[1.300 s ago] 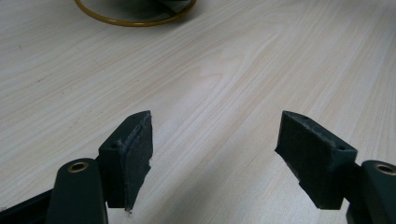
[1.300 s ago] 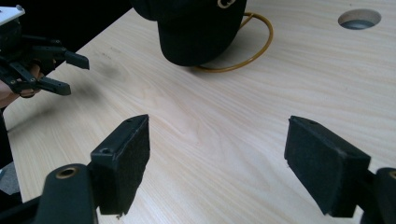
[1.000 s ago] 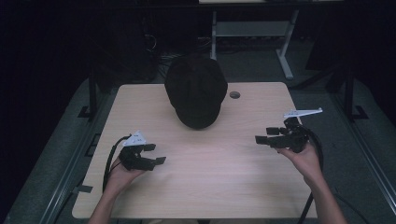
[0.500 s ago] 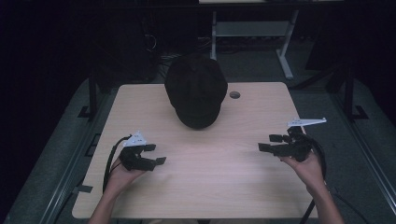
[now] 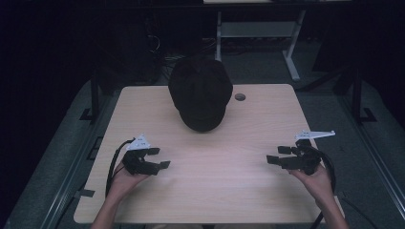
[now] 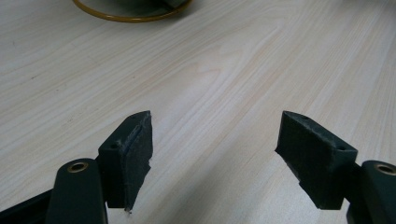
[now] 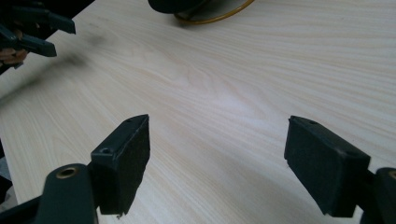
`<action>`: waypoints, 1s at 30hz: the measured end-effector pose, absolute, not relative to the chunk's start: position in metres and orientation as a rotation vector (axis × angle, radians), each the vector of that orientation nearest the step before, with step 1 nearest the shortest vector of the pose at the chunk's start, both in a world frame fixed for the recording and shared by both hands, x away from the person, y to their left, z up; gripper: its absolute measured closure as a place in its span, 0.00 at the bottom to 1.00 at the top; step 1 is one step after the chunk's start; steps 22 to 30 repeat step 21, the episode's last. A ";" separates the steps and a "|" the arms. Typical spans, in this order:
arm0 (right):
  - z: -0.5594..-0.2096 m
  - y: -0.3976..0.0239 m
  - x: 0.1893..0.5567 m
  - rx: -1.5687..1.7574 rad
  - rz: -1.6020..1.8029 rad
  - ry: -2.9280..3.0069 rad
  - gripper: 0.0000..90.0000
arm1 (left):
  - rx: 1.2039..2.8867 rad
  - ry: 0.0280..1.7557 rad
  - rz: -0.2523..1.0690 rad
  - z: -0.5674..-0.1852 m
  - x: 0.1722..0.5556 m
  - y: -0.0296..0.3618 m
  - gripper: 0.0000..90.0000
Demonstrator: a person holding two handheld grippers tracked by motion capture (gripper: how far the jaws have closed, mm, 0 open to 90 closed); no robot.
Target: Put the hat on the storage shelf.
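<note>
Cap (image 5: 200,93) lies at the bench (image 5: 215,186) far edge. Left gripper (image 5: 160,158) and right gripper (image 5: 276,155) sit well apart from the cap (fingers apart, empty).

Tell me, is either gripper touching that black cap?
No: the cap lies alone at the table's far side, with the left gripper and right gripper nearer the person.

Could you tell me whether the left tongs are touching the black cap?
Apart. The high view shows bare table between the left tongs and the black cap.

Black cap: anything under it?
The black cap lies on the table. The gripper views show a yellow rim at its base; whatever is beneath the crown is covered.
</note>
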State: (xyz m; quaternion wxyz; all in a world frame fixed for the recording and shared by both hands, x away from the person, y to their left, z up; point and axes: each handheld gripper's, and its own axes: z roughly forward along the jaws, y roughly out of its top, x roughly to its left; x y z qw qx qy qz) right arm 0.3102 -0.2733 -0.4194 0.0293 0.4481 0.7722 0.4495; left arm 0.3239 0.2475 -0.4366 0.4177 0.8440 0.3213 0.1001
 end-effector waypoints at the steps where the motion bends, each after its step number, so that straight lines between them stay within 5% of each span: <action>1: -0.421 -0.273 0.308 1.381 1.386 2.385 0.24 | 2.119 0.803 0.247 -0.437 0.324 0.247 0.29; 30: -0.441 -0.271 0.271 1.320 1.486 2.286 0.24 | 2.092 0.780 0.221 -0.438 0.324 0.243 0.29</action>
